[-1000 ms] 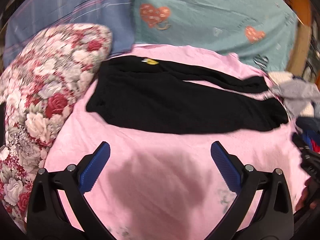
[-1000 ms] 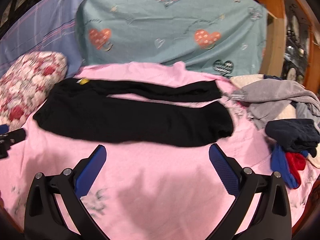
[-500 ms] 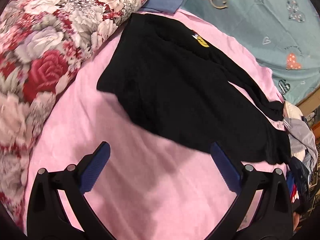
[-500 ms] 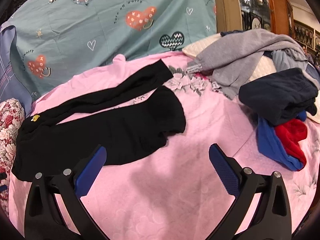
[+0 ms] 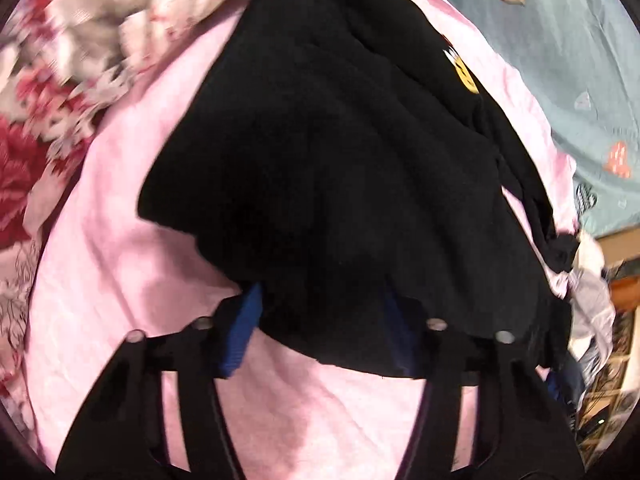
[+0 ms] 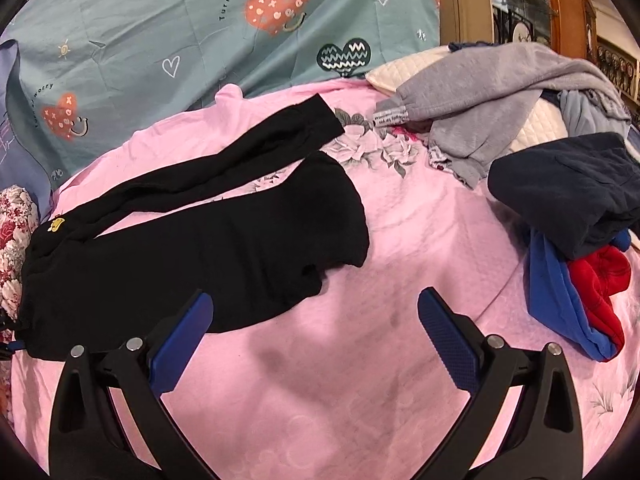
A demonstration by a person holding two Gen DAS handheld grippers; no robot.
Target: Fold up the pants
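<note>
Pink bed point(image 6: 400, 240) carries the pants point(image 6: 200, 240) lengthwise left-to-right: left hand-held gripper point(image 5: 320, 320), spread wide, straddles the waist-end edge; right hand-held gripper point(image 6: 312, 332) gapes empty near the cuffs.

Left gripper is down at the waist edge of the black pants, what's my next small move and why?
Probably shut the left gripper: its open fingers straddle the near edge of the black pants, cloth lying between them. The right gripper hangs open short of the leg cuff.
</note>
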